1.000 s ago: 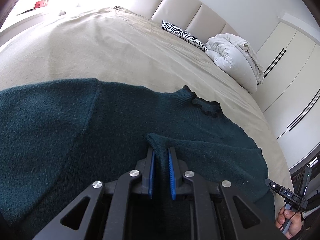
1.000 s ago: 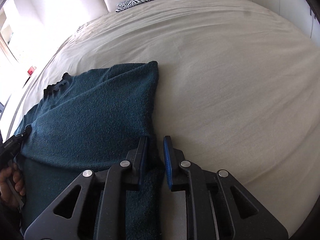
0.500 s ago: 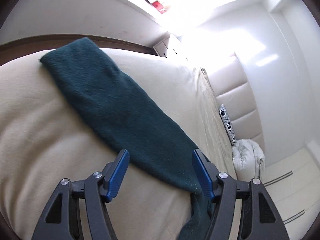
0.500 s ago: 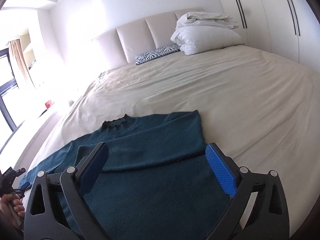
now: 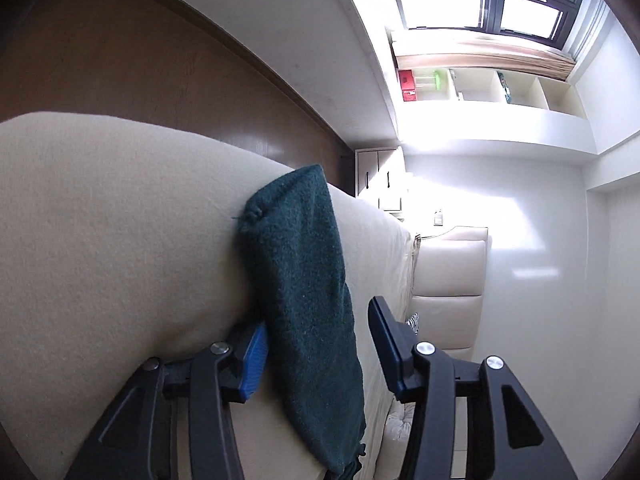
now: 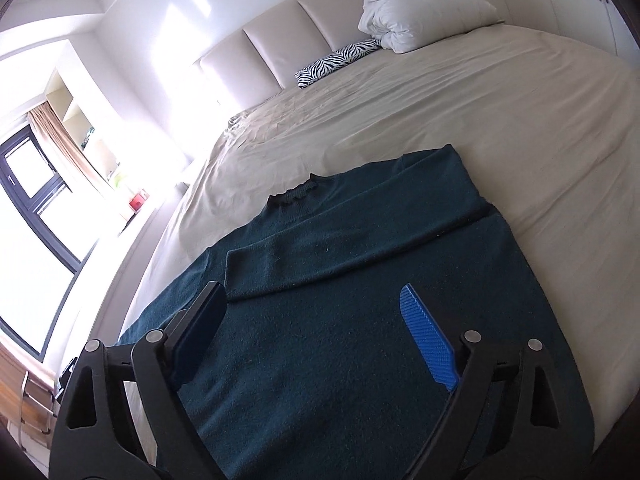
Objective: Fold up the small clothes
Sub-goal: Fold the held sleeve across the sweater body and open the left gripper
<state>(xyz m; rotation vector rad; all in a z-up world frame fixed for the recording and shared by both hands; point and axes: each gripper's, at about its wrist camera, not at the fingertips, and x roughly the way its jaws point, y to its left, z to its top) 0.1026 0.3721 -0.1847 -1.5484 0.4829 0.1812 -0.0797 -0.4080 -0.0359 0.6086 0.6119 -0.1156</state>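
A dark teal knitted sweater (image 6: 340, 312) lies flat on the beige bed (image 6: 500, 112), neck toward the headboard, with its right sleeve folded across the chest. My right gripper (image 6: 316, 332) is open and empty, hovering over the sweater's body. In the left wrist view the other sleeve (image 5: 304, 280) hangs over the bed's edge (image 5: 120, 240). My left gripper (image 5: 316, 344) is open with the sleeve between its jaws, not clamped.
A white folded duvet (image 6: 424, 8) and a zebra pillow (image 6: 340, 60) lie by the padded headboard (image 6: 288, 44). A window (image 6: 28, 240) and shelves are to the left. Brown floor (image 5: 140, 80) lies beside the bed.
Both grippers let go of the sweater and opened. The right pulled back above the sweater's body. The left swung to the bed's side and now straddles the hanging sleeve.
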